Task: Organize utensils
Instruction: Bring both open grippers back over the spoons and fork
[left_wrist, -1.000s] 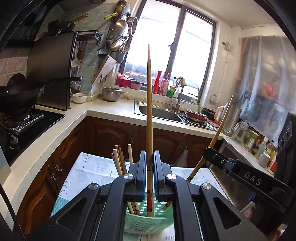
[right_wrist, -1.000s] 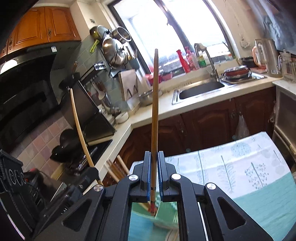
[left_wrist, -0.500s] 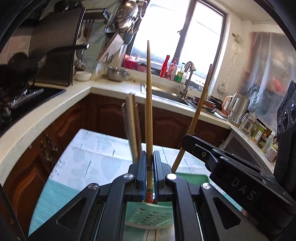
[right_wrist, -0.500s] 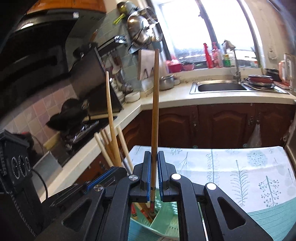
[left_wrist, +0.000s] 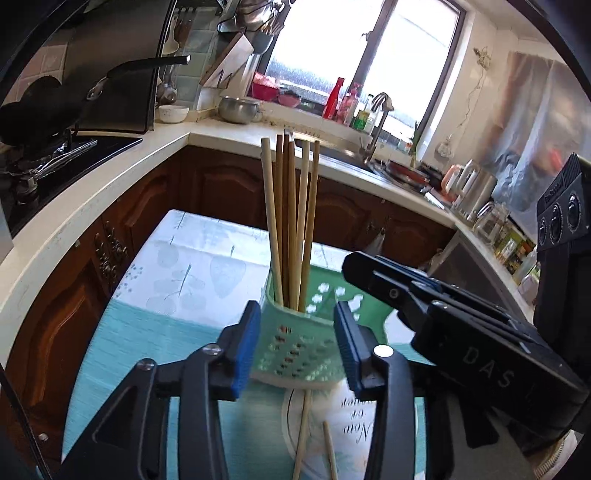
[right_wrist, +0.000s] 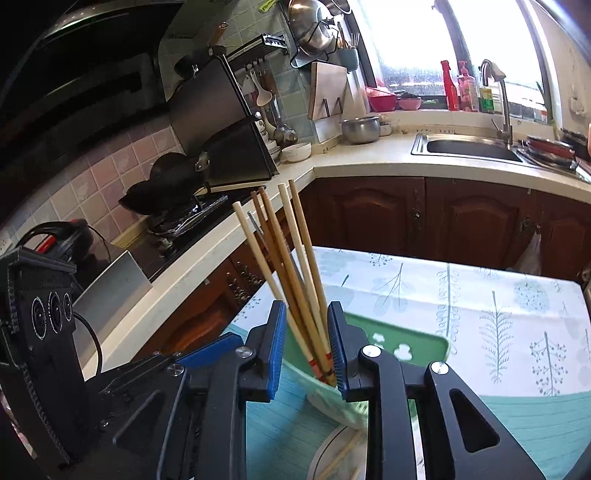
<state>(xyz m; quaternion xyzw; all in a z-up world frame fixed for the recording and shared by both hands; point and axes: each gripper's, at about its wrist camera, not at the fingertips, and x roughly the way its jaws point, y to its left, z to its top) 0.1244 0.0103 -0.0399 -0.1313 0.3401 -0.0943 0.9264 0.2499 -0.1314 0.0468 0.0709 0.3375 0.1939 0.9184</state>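
Several wooden chopsticks (left_wrist: 291, 221) stand upright in a green perforated utensil basket (left_wrist: 295, 343) on the table. My left gripper (left_wrist: 297, 343) is open and empty, its jaws either side of the basket's near wall. My right gripper (right_wrist: 306, 343) is open, its jaws either side of the standing chopsticks (right_wrist: 291, 266) above the basket (right_wrist: 399, 339), not clamping them. Two more chopsticks (left_wrist: 306, 435) lie on a white plate (left_wrist: 343, 435) just in front of the basket. The right gripper's body also shows in the left wrist view (left_wrist: 443, 314).
The table carries a leaf-print and teal cloth (right_wrist: 498, 325). Behind it run brown cabinets (right_wrist: 461, 221) under a white counter with a sink (right_wrist: 465, 147), a stove with a wok (right_wrist: 166, 184) and hanging pots.
Both grippers were shut on one upright chopstick each; both have opened and let go. Those chopsticks now stand in the basket with the others. Both views have tilted down.
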